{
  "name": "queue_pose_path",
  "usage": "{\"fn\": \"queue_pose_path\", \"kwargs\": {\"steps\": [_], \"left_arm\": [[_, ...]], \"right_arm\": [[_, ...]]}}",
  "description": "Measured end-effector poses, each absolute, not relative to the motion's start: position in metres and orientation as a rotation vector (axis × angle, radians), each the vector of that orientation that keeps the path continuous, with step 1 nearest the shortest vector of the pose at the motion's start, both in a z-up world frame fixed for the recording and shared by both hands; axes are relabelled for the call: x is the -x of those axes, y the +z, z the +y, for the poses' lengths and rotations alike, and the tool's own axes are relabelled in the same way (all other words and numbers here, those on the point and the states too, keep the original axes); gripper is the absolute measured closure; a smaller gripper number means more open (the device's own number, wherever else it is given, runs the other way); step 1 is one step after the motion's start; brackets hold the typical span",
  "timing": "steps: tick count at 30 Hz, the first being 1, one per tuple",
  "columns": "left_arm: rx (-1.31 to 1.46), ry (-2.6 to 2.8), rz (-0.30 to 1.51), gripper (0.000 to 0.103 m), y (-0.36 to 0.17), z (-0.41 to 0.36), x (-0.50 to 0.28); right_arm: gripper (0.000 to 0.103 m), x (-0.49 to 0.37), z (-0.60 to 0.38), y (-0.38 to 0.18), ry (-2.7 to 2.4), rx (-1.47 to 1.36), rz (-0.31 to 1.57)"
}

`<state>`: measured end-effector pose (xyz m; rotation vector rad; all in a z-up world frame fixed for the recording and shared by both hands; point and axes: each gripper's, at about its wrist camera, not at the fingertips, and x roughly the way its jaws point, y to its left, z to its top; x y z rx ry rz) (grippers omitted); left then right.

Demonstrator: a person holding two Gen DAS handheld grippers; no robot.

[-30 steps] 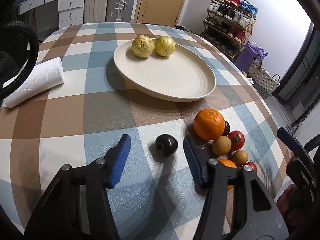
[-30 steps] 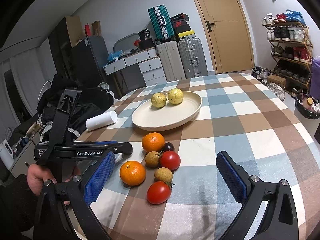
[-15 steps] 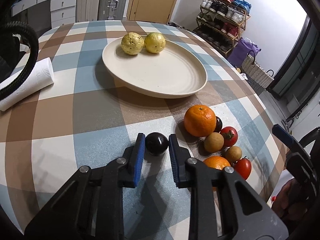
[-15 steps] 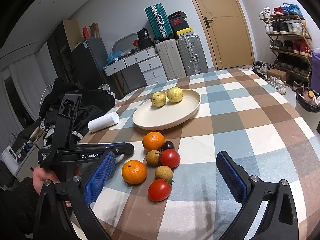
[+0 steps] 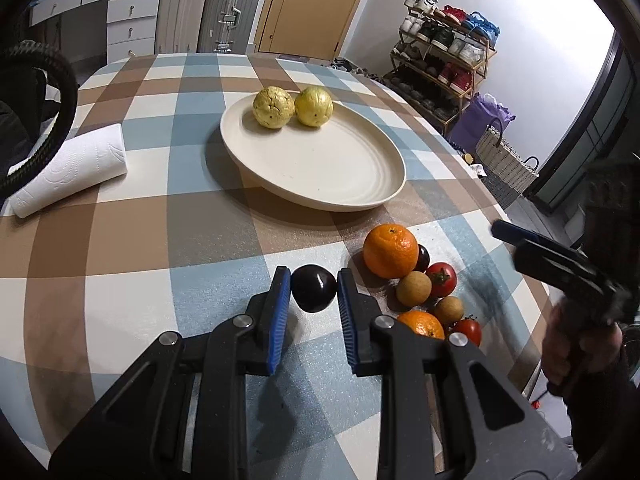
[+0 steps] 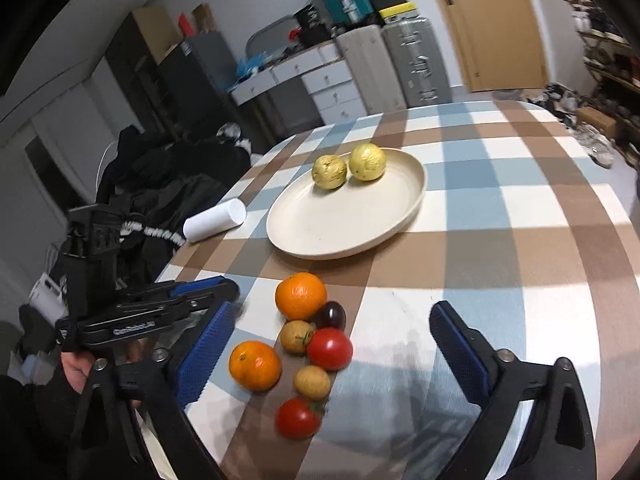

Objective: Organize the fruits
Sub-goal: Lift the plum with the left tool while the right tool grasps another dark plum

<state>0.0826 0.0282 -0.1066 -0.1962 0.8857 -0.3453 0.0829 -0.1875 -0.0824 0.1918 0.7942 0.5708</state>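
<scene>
- Nearest, the left gripper (image 5: 313, 286) is seen closed on a dark plum (image 5: 313, 288), gripped between its two blue pads (image 5: 280, 304) on or just above the checked tablecloth (image 5: 132, 248).
- White lettering is printed on the side of the left gripper in the right wrist view, but it is too blurred to be read.
- The right gripper (image 6: 332, 356) is held wide open over the near edge of the table, with nothing between its fingers.
- Just right of the plum, a cluster of loose fruit is counted: two oranges (image 5: 390, 251), two red tomatoes (image 5: 441, 279), two small brown fruits (image 5: 413, 289) and one more dark plum (image 6: 330, 315), all touching or nearly so.
- Further back, one cream plate (image 5: 320, 168) is set on the cloth, with two yellow fruits (image 5: 273, 107) side by side at its far rim.
- One roll of paper towel (image 5: 68, 168) is laid well left of the plate.
- Farthest, two suitcases (image 5: 230, 12) are stood by a door, and a shoe rack (image 5: 444, 60) is placed to the right.
</scene>
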Motion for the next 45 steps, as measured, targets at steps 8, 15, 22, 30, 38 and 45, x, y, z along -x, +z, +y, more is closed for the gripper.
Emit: {"fn": "queue_pose_path", "kwargs": {"steps": [8, 15, 22, 30, 38, 45], "left_arm": [[0.217, -0.339, 0.879, 0.082, -0.1, 0.039, -0.085], [0.23, -0.332, 0.886, 0.082, -0.099, 0.041, -0.09], [0.234, -0.335, 0.896, 0.082, -0.101, 0.039, -0.094], [0.24, -0.333, 0.898, 0.082, -0.102, 0.038, -0.096], [0.246, -0.336, 0.894, 0.082, -0.101, 0.038, -0.097], [0.25, -0.339, 0.889, 0.082, -0.097, 0.038, -0.098]], "right_arm": [[0.037, -0.117, -0.173, -0.091, 0.655, -0.104, 0.911], [0.047, -0.127, -0.161, -0.099, 0.714, 0.011, 1.008], [0.061, -0.138, -0.155, -0.106, 0.725, 0.058, 1.094], [0.07, -0.142, -0.142, -0.11, 0.77, 0.087, 1.145], [0.085, -0.146, -0.146, -0.11, 0.778, 0.014, 1.173], [0.086, -0.15, -0.159, -0.113, 0.785, -0.103, 1.173]]}}
